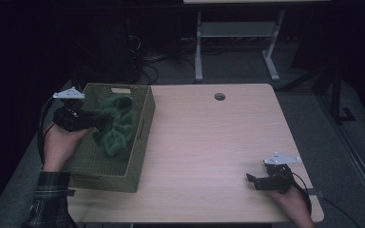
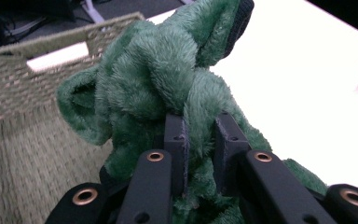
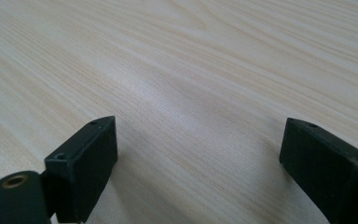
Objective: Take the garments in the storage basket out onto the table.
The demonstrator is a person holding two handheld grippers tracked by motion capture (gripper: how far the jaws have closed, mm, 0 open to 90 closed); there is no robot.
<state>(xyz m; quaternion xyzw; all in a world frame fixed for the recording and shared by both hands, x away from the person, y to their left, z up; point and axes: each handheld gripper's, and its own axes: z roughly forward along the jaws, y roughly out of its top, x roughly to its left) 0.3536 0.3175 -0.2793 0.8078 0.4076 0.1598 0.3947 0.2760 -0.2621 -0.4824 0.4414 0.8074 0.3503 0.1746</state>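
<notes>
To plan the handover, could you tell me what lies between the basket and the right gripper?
Bare tabletop in the high view, between basket and right gripper.

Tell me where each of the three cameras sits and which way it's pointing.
High view: fixed above the person's edge of the table, looking forward and down; both forearms, left gripper, right gripper.
Left gripper view: rides the left gripper, looking along its fingers pinching the green plush fabric, basket behind.
Right gripper view: rides the right gripper, fingers wide apart, facing bare tabletop.
Shared: high and left gripper views both show the fabric and basket.
</notes>
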